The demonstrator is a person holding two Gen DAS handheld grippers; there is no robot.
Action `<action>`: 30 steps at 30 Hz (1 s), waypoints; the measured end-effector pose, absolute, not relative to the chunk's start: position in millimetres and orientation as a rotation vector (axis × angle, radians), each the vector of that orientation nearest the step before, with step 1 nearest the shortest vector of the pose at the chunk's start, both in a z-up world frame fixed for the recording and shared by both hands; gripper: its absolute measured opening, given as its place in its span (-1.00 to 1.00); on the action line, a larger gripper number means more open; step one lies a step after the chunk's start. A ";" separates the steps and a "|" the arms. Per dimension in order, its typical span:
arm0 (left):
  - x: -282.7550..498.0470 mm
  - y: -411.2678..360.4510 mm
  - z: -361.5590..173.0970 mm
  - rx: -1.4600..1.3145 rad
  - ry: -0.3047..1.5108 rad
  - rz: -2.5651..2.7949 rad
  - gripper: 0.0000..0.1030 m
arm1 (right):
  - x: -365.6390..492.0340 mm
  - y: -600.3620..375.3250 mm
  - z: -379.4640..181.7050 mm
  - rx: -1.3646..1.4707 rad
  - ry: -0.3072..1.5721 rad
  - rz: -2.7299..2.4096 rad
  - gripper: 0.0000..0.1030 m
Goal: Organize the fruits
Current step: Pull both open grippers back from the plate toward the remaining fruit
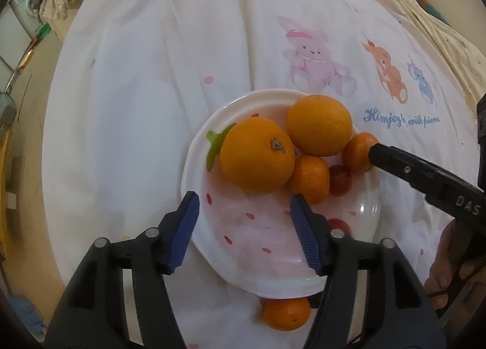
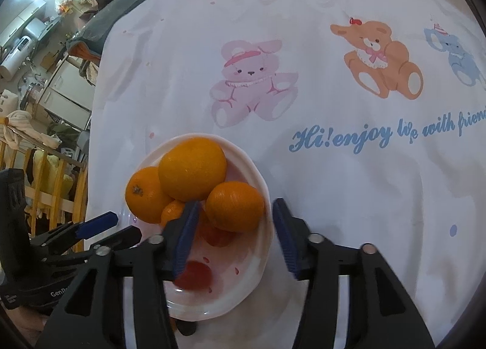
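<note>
A white strawberry-print plate (image 1: 243,245) (image 2: 255,260) lies on the white cartoon tablecloth. It holds two large oranges (image 1: 256,156) (image 1: 319,124), two small mandarins (image 1: 309,178) (image 1: 358,151) and red grapes (image 1: 340,178). Another mandarin (image 1: 287,312) lies on the cloth by the plate's near rim. My left gripper (image 1: 244,212) is open and empty over the plate's near part. My right gripper (image 2: 234,221) is open, its jaws on either side of a mandarin (image 2: 235,206) at the plate's right edge. In the left wrist view, the right gripper's finger (image 1: 395,160) touches that mandarin.
The tablecloth (image 2: 334,105) has bear prints and blue lettering. The table's left edge drops to a cluttered room with a wooden rail (image 2: 45,194). A hand (image 1: 446,264) holds the right gripper's handle.
</note>
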State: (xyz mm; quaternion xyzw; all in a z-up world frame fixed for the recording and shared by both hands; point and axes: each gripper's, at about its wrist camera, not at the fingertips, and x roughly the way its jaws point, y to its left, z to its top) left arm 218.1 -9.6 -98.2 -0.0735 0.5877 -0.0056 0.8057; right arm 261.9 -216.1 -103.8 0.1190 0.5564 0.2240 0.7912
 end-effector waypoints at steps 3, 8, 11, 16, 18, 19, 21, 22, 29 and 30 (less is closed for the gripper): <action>217.4 -10.9 -97.0 -0.138 1.258 -0.015 0.17 | 262.0 -216.5 -97.9 0.257 1.184 0.482 0.34; 213.7 -9.0 -91.0 -0.144 1.239 -0.004 0.20 | 258.0 -217.2 -79.4 0.252 1.137 0.475 0.52; 207.1 -6.9 -83.0 -0.125 1.205 0.003 0.36 | 248.3 -218.5 -68.4 0.235 1.108 0.468 0.64; 195.7 1.8 -67.6 -0.145 1.160 0.012 0.41 | 230.5 -222.8 -51.3 0.218 1.082 0.464 0.65; 191.4 5.0 -60.5 -0.154 1.143 0.015 0.43 | 224.0 -225.6 -45.2 0.221 1.073 0.468 0.65; 188.6 6.6 -56.6 -0.159 1.136 0.012 0.43 | 220.5 -227.2 -41.9 0.219 1.066 0.468 0.65; 184.5 7.8 -49.0 -0.167 1.132 -0.010 0.43 | 213.6 -231.0 -37.0 0.221 1.057 0.466 0.65; 181.8 8.0 -44.0 -0.174 1.124 -0.024 0.43 | 210.4 -233.2 -34.9 0.224 1.055 0.465 0.65; 159.4 17.6 -23.5 -0.213 1.068 -0.018 0.43 | 186.6 -249.5 -23.0 0.266 1.033 0.448 0.65; 155.1 20.5 -21.6 -0.222 1.062 -0.013 0.43 | 182.0 -252.2 -21.7 0.276 1.031 0.444 0.65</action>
